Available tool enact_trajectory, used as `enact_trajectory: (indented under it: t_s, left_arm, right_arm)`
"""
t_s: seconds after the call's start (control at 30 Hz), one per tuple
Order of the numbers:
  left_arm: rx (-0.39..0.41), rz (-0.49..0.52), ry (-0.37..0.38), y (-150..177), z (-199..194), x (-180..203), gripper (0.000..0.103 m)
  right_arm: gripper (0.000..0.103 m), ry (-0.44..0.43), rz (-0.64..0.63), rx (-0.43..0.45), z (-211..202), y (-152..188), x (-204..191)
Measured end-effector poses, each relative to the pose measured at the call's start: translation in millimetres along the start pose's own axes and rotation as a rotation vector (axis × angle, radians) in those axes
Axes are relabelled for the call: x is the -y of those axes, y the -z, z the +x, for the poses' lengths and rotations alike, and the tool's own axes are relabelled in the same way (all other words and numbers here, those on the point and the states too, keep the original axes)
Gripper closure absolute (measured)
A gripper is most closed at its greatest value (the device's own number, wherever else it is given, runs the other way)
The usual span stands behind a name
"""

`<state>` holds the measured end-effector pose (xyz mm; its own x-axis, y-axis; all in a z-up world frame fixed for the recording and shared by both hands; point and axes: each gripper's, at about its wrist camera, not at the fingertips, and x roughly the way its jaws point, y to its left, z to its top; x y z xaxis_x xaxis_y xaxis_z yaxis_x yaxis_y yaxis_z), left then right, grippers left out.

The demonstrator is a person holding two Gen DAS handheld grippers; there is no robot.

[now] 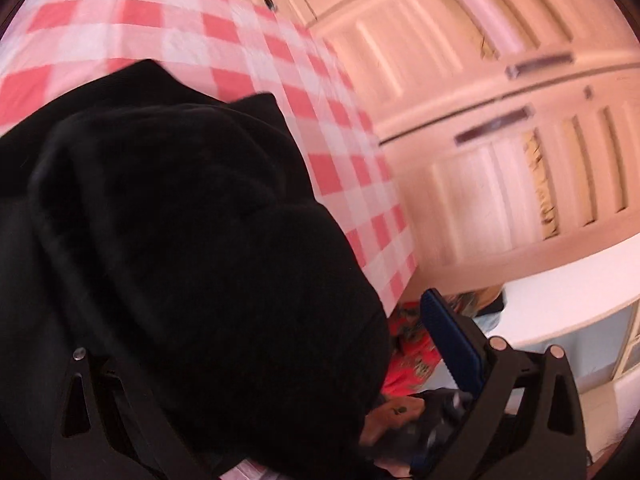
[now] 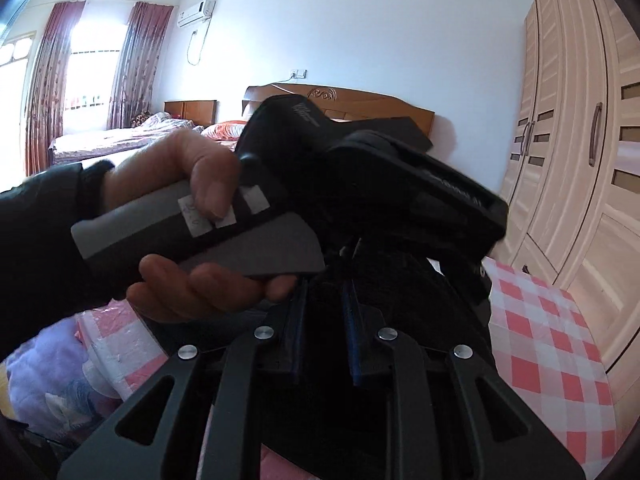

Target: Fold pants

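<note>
Though hidden elsewhere, hand (image 2: 192, 216) visible.

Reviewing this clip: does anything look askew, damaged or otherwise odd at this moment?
Nothing looks damaged or spilled. The black fabric pants lie bunched in a heap on the pink-and-white checked cloth, draped over the left hand-held gripper and hiding one finger. In the right wrist view, black fabric sits between the right hand-held gripper fingers.

White paper label (image 2: 195, 216) on the grey handle (image 2: 132, 220) of the left tongs (image 2: 360, 264), right wrist view: handwritten marks, too blurred to read. Pale print on the black housing (image 2: 304, 114) above it and along its lower edge: illegible. Left wrist view: no readable text
</note>
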<state>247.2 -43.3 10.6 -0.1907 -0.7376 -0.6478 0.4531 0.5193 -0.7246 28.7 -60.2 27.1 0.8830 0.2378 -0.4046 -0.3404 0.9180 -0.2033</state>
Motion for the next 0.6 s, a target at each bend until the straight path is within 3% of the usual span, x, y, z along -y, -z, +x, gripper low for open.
enact_trajectory:
  t_s: [0.07,0.1,0.13,0.17,0.27,0.33,0.43,0.6]
  left_arm:
    - [-0.070,0.035,-0.096,-6,17,9,0.014]
    - [-0.098,0.051,-0.158,-5,23,10,0.043]
    - [-0.133,0.046,-0.201,-4,29,7,0.061]
    - [-0.145,0.039,-0.195,-1,29,5,0.064]
    - [-0.103,0.051,-0.211,3,22,3,0.070]
    - [-0.066,0.048,-0.199,4,14,2,0.073]
    - [-0.008,0.042,-0.172,1,-2,11,0.075]
    - [0.047,0.022,-0.122,-12,-20,32,0.076]
  right_arm:
    - [0.075,-0.063,0.010,-0.022,-2,4,9]
    - [0.042,-0.096,0.024,-0.026,-7,6,15]
    - [0.021,-0.126,0.043,-0.014,-16,10,23]
    - [0.004,-0.124,0.055,0.013,-26,15,29]
    - [0.005,-0.055,0.105,0.067,-60,35,55]
    - [0.005,0.030,0.187,0.008,-71,55,85]
    - [0.005,0.087,0.269,-0.122,-72,83,116]
    - [0.005,0.119,0.238,-0.246,-47,96,100]
